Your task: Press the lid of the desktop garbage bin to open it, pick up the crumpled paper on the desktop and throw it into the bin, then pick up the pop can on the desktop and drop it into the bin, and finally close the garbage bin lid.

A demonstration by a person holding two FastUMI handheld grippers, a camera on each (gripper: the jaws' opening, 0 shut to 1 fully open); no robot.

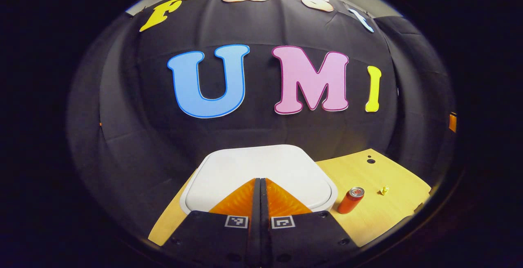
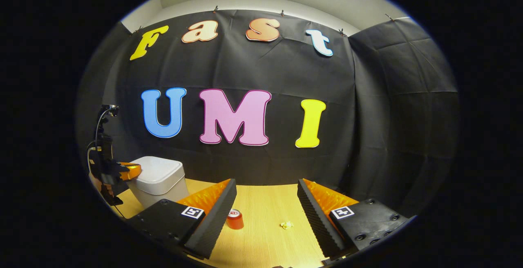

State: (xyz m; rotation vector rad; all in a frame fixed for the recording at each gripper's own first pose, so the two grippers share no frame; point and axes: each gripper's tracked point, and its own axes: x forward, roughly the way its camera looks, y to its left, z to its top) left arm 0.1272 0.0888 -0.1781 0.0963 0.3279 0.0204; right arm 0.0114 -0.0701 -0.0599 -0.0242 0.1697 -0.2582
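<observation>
Left gripper point(image 1: 261, 182) closed, fingers together, tips over white lid point(image 1: 286, 166) of garbage bin point(image 2: 157, 180), lid down; contact unclear
Right gripper point(image 2: 265, 194) wide open above wooden desktop point(image 2: 265, 235), holding nothing
Pop can point(image 2: 235, 219) upright beside bin, crumpled paper point(image 2: 287, 224) near can, both on desktop

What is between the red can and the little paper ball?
Nothing. In the right gripper view the pop can and the crumpled paper stand apart, with bare wooden desktop between them.
</observation>
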